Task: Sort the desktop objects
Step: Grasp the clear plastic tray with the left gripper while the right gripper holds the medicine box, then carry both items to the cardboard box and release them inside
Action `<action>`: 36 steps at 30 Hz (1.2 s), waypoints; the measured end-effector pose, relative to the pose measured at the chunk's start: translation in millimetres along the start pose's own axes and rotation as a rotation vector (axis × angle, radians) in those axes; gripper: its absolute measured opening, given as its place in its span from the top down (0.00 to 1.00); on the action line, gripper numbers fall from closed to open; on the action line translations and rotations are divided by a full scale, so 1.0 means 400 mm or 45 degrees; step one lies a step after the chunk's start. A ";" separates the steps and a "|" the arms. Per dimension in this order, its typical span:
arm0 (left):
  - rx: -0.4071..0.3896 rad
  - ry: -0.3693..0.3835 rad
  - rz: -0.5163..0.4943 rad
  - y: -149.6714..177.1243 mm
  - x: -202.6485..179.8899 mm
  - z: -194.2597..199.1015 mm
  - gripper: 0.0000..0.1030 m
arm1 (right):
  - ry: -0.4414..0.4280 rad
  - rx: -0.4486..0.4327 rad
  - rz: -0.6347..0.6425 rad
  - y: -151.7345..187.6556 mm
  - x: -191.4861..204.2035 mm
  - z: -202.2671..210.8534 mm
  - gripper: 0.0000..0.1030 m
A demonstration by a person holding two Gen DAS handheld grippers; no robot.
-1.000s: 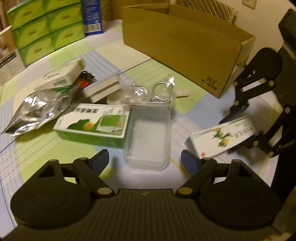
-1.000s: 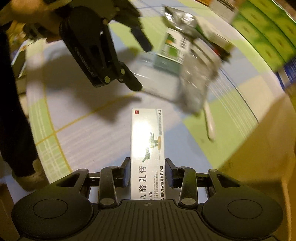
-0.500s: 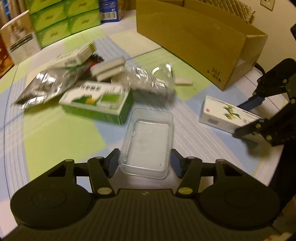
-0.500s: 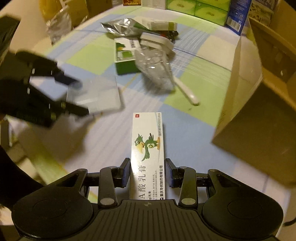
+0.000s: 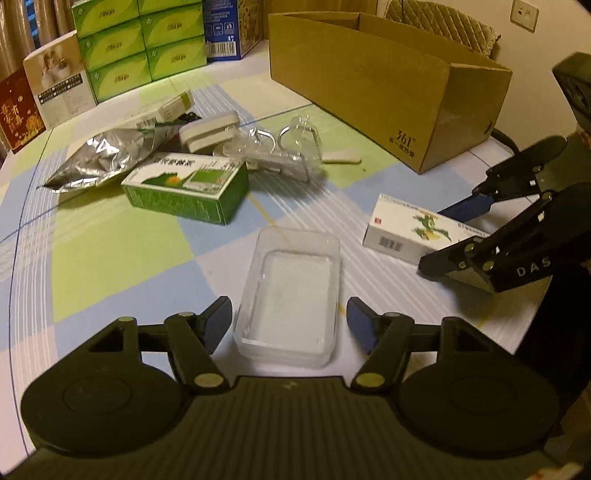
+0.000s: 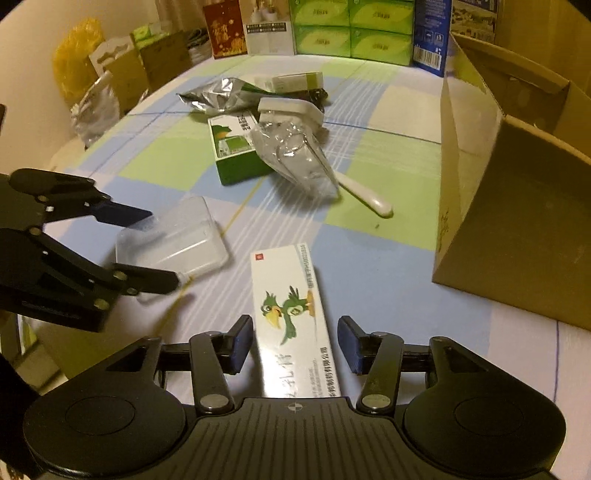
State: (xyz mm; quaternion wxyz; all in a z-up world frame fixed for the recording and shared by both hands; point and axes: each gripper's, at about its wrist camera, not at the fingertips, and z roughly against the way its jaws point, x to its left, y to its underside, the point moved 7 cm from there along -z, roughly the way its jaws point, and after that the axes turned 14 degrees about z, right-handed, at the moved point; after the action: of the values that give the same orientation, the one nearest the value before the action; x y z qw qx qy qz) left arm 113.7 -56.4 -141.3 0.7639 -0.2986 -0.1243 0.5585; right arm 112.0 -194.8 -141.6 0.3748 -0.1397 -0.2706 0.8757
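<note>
- Your left tongs [image 5: 289, 320] straddle the clear plastic tray [image 5: 290, 295], which lies flat on the counter [image 5: 110, 251]. The jaws are opening, and a gap shows between each pad and the tray's sides, so nothing is gripped.
- Your right tongs [image 6: 295, 341] straddle the near end of the white carton with the green bird [image 6: 291, 317]. These jaws are opening too, and both pads stand clear of the carton, which lies flat on the checked cloth.
- The tray and the carton lie near each other, apart, and in the right wrist view your left tongs reach over the tray from the left edge.
- Beyond the tray sits a cluster of things: a green medicine box [image 5: 184, 192], a crumpled silver foil bag [image 5: 107, 157] to its left, a white flat case [image 5: 208, 129] behind it, and a clear plastic bag with metal rings [image 5: 280, 151] leaning beside the case.
- A white handle [image 6: 365, 195] pokes out from under the clear bag toward the cardboard box [image 5: 388, 85].
- A small green-and-white carton [image 5: 168, 110] rests on the back of the foil bag.
- The cardboard box stands open-topped on the right side of the counter, its near wall just beyond the bird carton and well apart from the tray.
- Stacked green tissue packs [image 5: 140, 40] and a blue box [image 5: 225, 29] line the far edge.
</note>
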 end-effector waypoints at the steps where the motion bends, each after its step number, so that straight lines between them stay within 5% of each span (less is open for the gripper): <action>1: 0.002 0.004 0.006 -0.004 -0.001 -0.006 0.37 | 0.004 -0.005 0.011 0.000 0.004 -0.003 0.53; 7: 0.041 -0.011 -0.046 -0.006 -0.011 -0.046 0.39 | 0.046 -0.033 0.053 -0.005 0.012 -0.013 0.65; 10: 0.061 -0.009 -0.040 -0.006 -0.013 -0.049 0.49 | 0.051 -0.047 0.043 -0.003 0.008 -0.013 0.65; 17: 0.054 -0.012 0.000 -0.026 -0.020 -0.021 0.50 | 0.096 -0.078 -0.022 -0.006 -0.007 0.023 0.66; 27: -0.034 -0.031 0.030 -0.111 -0.059 0.064 0.50 | 0.184 -0.266 -0.091 -0.117 -0.065 0.223 0.66; 36: -0.158 0.015 0.011 -0.291 -0.179 0.151 0.49 | 0.368 -0.345 -0.121 -0.221 -0.269 0.419 0.66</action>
State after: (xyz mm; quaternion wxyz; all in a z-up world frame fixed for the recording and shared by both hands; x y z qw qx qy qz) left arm 148.2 -126.6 -13.8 0.7422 -0.3492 -0.1527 0.5512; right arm 161.6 -284.6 50.5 0.4284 -0.3003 -0.3355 0.7834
